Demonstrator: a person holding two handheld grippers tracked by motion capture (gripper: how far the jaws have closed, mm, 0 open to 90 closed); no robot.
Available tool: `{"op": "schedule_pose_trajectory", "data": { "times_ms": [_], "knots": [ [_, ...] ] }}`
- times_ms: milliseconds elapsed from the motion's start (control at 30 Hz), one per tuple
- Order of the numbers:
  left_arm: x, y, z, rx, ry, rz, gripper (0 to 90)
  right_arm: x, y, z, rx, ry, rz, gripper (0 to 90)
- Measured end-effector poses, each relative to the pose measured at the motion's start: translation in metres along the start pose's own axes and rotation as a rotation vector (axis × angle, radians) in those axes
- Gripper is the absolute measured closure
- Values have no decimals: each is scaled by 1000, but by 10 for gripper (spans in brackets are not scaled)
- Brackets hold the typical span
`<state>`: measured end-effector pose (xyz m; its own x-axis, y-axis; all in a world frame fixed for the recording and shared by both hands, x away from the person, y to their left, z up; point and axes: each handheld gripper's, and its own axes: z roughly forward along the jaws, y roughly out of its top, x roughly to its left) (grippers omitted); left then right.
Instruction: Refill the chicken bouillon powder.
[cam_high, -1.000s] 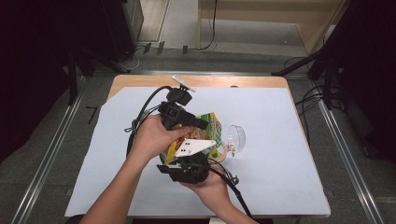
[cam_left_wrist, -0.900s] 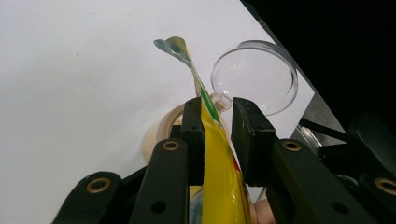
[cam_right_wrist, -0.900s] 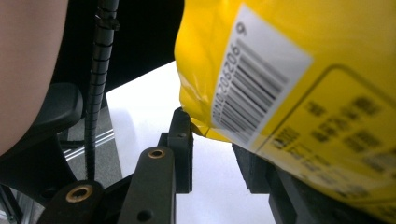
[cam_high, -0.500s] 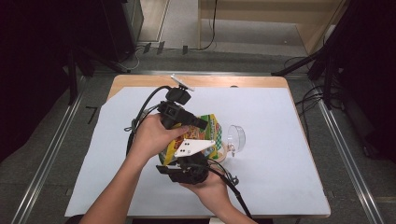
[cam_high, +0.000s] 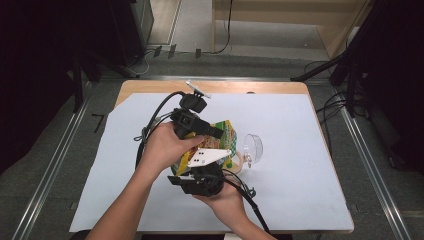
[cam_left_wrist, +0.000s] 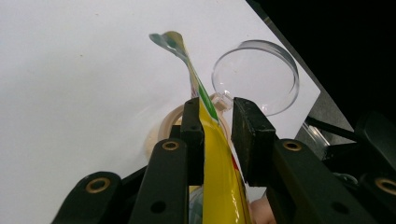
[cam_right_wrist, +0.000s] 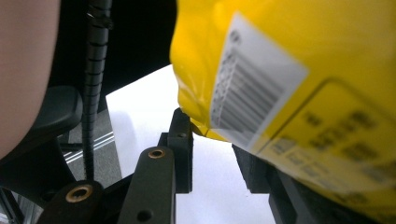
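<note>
Bag (cam_high: 222, 145), yellow, hangs above the white-covered counter (cam_high: 300, 150) between my tools: left tool (cam_left_wrist: 217, 128) pinches its edge, right tool (cam_right_wrist: 212, 149) grips a corner, both nearly closed. Clear lid (cam_high: 253, 146) and tape ring (cam_left_wrist: 161, 128) sit just beyond; cables (cam_high: 155, 117) crowd my view, dark floor around.

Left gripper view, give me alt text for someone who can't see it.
Two black jaws of the left gripper rise from the bottom with the edge of a yellow and green packet between them, touching the left jaw. Beyond, on the white table cover, lie a clear round lid and a beige ring.
</note>
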<state>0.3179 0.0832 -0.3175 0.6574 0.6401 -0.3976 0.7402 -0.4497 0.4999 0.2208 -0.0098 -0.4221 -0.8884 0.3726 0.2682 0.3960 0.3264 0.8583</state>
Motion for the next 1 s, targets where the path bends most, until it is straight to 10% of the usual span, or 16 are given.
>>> {"op": "schedule_pose_trajectory", "data": {
  "times_ms": [1000],
  "knots": [
    [2, 0, 1, 2, -45, -26, 771, 0, -2, 0, 3, -3, 1, 716]
  ]
}}
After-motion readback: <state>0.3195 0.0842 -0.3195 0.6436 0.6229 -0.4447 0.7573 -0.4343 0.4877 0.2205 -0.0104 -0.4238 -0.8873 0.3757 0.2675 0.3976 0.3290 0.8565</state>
